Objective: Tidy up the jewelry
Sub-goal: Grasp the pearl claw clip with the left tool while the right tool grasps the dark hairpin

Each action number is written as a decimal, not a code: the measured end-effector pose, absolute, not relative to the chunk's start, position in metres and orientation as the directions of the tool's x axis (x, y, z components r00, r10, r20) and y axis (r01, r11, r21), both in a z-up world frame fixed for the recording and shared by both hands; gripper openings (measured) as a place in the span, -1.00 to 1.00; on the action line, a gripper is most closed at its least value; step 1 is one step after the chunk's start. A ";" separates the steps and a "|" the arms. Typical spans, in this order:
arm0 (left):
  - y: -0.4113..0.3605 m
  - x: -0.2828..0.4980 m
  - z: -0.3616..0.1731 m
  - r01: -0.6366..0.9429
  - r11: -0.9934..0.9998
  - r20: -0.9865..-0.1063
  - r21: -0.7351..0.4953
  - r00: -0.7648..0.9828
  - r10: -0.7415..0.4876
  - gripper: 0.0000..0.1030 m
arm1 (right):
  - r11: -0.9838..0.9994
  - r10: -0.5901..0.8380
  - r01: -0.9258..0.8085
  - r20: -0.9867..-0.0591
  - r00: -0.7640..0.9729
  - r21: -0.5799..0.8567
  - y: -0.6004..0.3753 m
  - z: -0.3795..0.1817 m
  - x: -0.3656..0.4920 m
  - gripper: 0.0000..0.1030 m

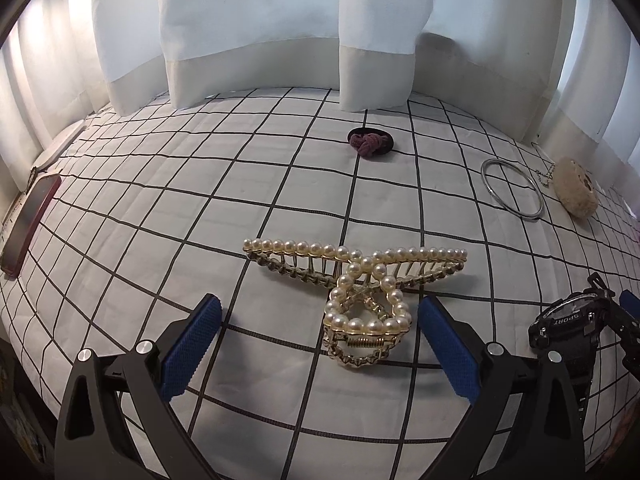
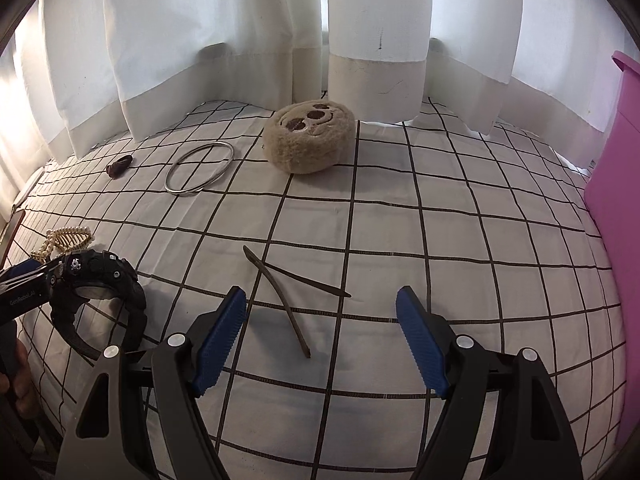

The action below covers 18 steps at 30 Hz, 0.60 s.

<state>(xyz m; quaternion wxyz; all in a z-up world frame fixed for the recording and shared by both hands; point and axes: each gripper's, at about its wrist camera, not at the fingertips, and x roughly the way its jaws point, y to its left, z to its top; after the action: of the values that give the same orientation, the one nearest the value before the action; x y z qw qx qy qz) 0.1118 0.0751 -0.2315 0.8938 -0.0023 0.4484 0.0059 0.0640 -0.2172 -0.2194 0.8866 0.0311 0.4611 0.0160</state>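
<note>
A gold hair claw with pearls point(image 1: 356, 296) lies on the checked bedspread point(image 1: 200, 216), its handle end between my left gripper's point(image 1: 320, 320) wide open blue fingers. A black sport watch point(image 1: 568, 320) lies at the right, also in the right wrist view point(image 2: 100, 292). My right gripper point(image 2: 320, 312) is open and empty above a thin brown V-shaped hair stick point(image 2: 288, 292). A silver bangle point(image 2: 199, 171), a dark purple hair tie point(image 1: 370, 142) and a fluffy round beige case point(image 2: 310, 138) lie farther back.
White curtains point(image 1: 256, 20) hang along the far edge of the bed. A red phone point(image 1: 30, 224) lies at the far left. A pink bin point(image 2: 616, 216) stands at the right. A thin chain point(image 1: 546, 174) lies beside the beige case.
</note>
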 end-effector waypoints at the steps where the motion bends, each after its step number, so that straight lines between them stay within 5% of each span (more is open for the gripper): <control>1: 0.075 0.112 -0.232 -0.013 1.000 -0.800 0.004 0.600 0.011 0.89 | 0.998 0.060 -0.019 -0.818 0.572 0.060 -0.215 -0.221 0.066 0.60; 6: 0.074 0.111 -0.233 -0.013 1.000 -0.793 0.005 0.609 0.012 0.90 | 0.997 0.067 -0.064 -0.822 0.566 0.037 -0.208 -0.225 0.067 0.81; 18: 0.073 0.113 -0.233 -0.021 1.000 -0.795 0.004 0.607 0.016 0.89 | 0.998 0.048 -0.052 -0.838 0.544 0.023 -0.206 -0.225 0.070 0.83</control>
<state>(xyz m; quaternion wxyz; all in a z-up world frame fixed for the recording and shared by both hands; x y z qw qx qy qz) 0.1127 0.0735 -0.2328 0.8963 -0.0031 0.4434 0.0103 0.0698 -0.2059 -0.2248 0.8786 -0.0022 0.4767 0.0284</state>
